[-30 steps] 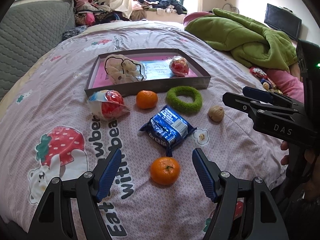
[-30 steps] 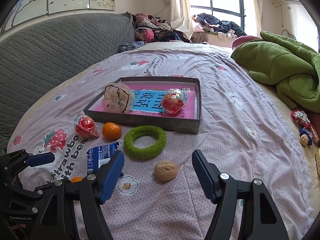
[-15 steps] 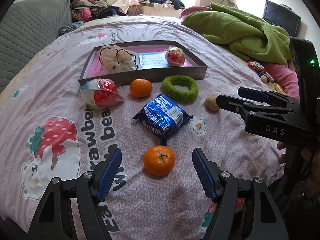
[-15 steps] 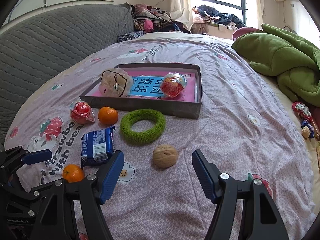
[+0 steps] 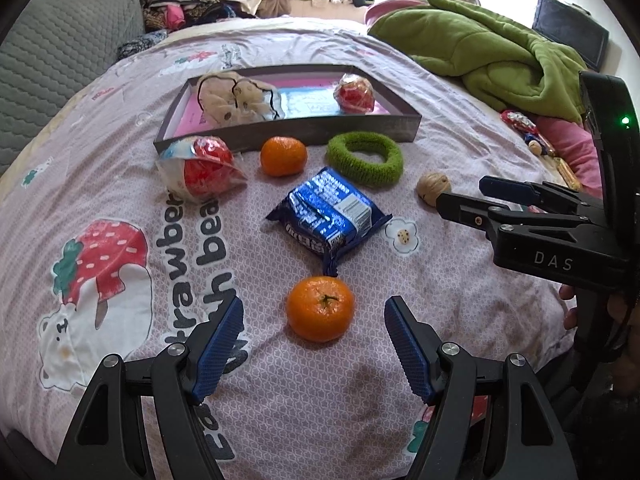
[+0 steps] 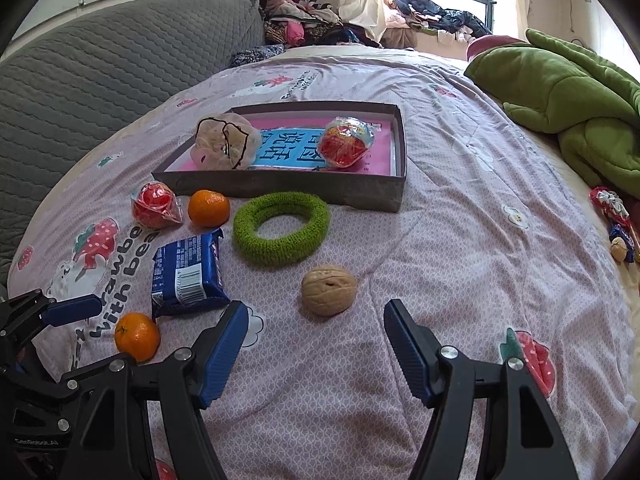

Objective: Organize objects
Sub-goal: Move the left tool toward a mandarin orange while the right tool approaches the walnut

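Left gripper [image 5: 314,322] wide, empty, mandarin [image 5: 320,308] just ahead between its tips; right gripper [image 6: 312,324] wide, empty, walnut [image 6: 329,290] just ahead; box [image 6: 360,196] far beyond; risk: round items rolling off soft bedding if nudged off-centre.

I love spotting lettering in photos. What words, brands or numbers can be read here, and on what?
"DAS": right gripper, on its black body.
"GenRobot.AI": left gripper's body, small.
"Strawberry… with bear", partly readable, and "Eat with": printed on the bedsheet.
Chinese characters on the blue panel inside the tray: not clear enough to quote.
Blue snack packet: brand and barcode digits too blurred.
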`<action>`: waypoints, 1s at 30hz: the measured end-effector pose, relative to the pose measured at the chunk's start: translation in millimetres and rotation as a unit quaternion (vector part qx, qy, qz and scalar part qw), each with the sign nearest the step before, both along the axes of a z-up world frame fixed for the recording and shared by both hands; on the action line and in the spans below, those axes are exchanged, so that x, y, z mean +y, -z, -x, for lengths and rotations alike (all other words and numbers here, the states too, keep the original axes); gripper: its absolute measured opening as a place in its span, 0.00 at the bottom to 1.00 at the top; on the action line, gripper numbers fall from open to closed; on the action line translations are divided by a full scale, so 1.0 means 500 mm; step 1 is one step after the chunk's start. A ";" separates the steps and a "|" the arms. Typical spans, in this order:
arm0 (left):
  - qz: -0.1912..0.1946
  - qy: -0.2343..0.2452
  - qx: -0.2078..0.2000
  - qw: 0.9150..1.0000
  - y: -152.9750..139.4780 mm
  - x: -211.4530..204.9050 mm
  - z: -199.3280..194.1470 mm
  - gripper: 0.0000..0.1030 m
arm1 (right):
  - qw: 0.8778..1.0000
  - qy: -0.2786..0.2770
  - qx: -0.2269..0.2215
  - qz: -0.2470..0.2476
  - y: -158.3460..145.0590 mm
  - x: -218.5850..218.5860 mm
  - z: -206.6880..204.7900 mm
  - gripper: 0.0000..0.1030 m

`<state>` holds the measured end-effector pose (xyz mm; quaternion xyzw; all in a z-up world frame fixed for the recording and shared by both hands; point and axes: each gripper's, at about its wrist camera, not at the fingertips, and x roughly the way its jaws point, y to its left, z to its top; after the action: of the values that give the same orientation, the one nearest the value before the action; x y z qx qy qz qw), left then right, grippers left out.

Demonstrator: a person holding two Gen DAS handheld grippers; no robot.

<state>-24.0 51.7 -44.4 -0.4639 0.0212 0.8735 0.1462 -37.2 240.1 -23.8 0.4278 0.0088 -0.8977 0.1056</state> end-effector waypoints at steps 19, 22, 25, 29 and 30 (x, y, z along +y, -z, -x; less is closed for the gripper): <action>-0.001 -0.014 0.005 1.000 0.017 0.001 0.014 0.72 | 1.000 0.004 0.005 -0.020 0.034 0.006 0.025 0.68; 0.001 -0.014 0.003 1.000 0.024 0.006 0.017 0.72 | 1.000 0.005 0.008 -0.021 0.038 0.008 0.034 0.68; 0.002 -0.013 0.004 1.000 0.030 0.009 0.020 0.72 | 1.000 0.004 0.005 -0.023 0.047 0.009 0.043 0.68; 0.010 -0.016 0.009 1.000 0.036 0.009 0.023 0.72 | 1.000 0.002 -0.002 -0.028 0.058 0.006 0.049 0.68; 0.011 -0.017 0.011 1.000 0.037 0.008 0.023 0.72 | 1.000 0.001 -0.001 -0.029 0.059 0.004 0.050 0.68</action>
<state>-35.7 55.9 -63.1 -0.4561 0.0245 0.8807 0.1259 -62.0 242.3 -53.2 0.4318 0.0348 -0.8966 0.0922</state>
